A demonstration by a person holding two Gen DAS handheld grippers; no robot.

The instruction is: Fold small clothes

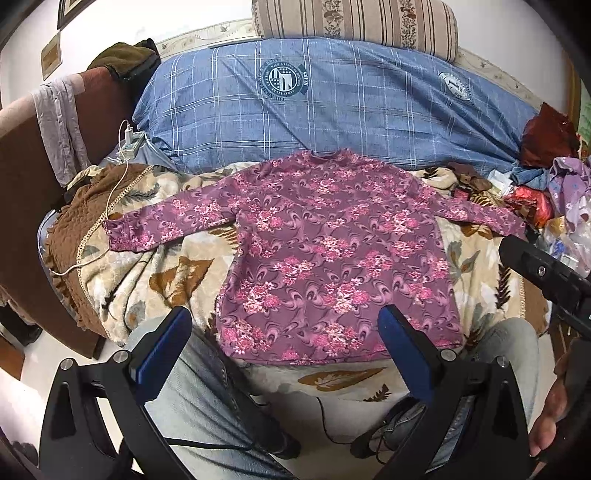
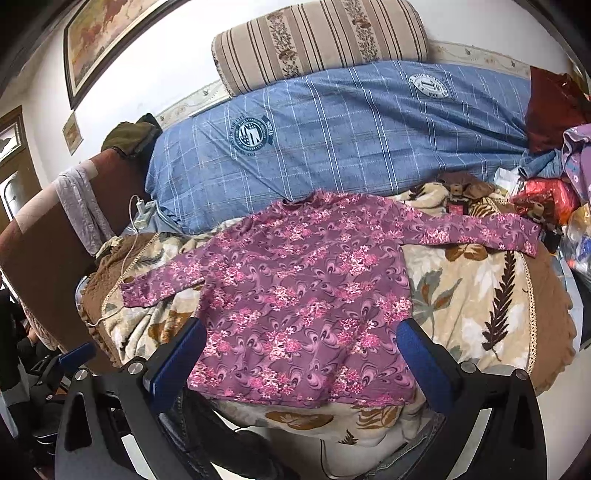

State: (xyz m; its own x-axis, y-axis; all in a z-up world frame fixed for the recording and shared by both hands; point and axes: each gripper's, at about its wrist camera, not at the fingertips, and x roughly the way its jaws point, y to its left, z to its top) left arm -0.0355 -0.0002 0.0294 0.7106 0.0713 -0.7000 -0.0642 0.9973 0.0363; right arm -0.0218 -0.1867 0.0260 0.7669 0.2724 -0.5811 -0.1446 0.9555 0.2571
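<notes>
A purple long-sleeved shirt with pink flowers (image 1: 332, 254) lies flat on the leaf-patterned blanket (image 1: 162, 273), both sleeves spread out, hem toward me. It also shows in the right wrist view (image 2: 306, 295). My left gripper (image 1: 284, 317) is open and empty, held above the shirt's hem. My right gripper (image 2: 303, 332) is open and empty, also near the hem. The right gripper's black body (image 1: 546, 277) shows at the right of the left wrist view.
A blue checked quilt (image 1: 332, 103) lies behind the shirt, with a striped bolster (image 1: 354, 22) beyond. A pile of clothes and bags (image 1: 554, 184) lies at the right. A charger and white cable (image 1: 125, 147) lie at the left beside a brown chair (image 1: 33, 166). My jeans-clad legs (image 1: 207, 398) are below.
</notes>
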